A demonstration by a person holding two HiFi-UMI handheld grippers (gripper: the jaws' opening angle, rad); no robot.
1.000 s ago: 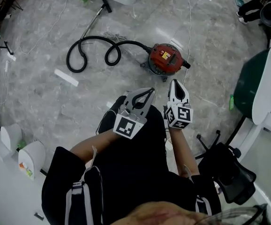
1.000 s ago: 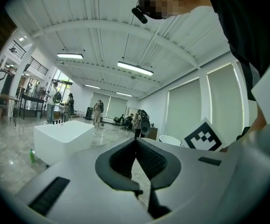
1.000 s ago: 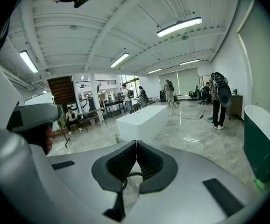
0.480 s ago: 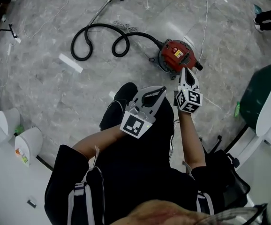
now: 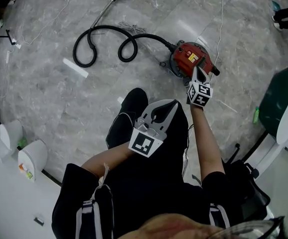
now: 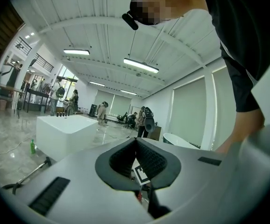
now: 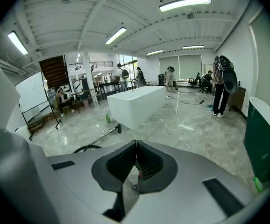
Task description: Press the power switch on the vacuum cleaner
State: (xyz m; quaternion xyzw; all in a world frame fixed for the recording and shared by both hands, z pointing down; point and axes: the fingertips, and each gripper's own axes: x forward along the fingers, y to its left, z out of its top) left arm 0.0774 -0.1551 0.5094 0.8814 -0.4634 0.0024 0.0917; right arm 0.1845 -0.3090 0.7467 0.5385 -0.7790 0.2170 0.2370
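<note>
Right gripper (image 5: 197, 71), upper right of centre: jaws together, empty, tip over red vacuum cleaner (image 5: 186, 54). Left gripper (image 5: 173, 104), mid-frame: jaws together, empty. Black hose (image 5: 103, 30) looped upper left.

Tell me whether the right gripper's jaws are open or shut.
Shut. The right gripper shows in its own view with both jaw tips meeting at the front, and nothing is held between them.
</note>
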